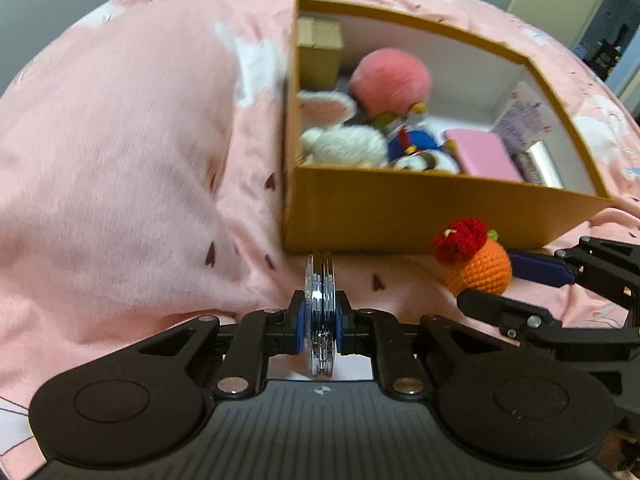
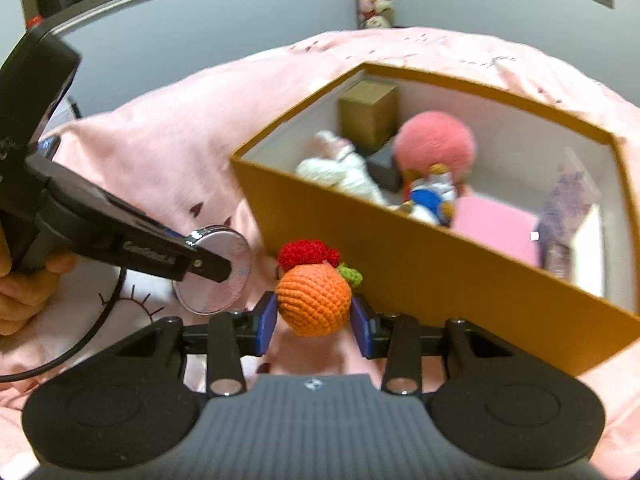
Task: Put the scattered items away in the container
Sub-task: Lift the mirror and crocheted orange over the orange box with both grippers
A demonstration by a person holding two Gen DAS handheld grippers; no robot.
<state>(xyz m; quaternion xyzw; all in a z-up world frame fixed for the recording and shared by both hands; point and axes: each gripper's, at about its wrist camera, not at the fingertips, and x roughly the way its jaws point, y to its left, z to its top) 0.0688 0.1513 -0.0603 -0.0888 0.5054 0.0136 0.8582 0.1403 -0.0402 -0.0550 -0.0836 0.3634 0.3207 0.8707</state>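
My left gripper [image 1: 319, 322] is shut on a round silver compact mirror [image 1: 319, 292], held edge-on just before the near wall of the orange cardboard box [image 1: 420, 216]. The mirror also shows in the right wrist view [image 2: 224, 276]. My right gripper [image 2: 314, 320] is shut on an orange crocheted ball with a red top [image 2: 314, 304], held close to the box's near wall [image 2: 440, 272]. The ball also shows in the left wrist view [image 1: 478, 268]. The box holds a pink pompom [image 1: 390, 80], a white plush [image 1: 344, 144], a pink case [image 1: 484, 156] and a small brown carton [image 1: 320, 52].
Everything lies on a pink fleece blanket [image 1: 140, 160] that rises in a big fold to the left of the box. A grey wall [image 2: 200, 40] stands behind the bed. A black cable [image 2: 104, 320] trails from the left gripper's handle.
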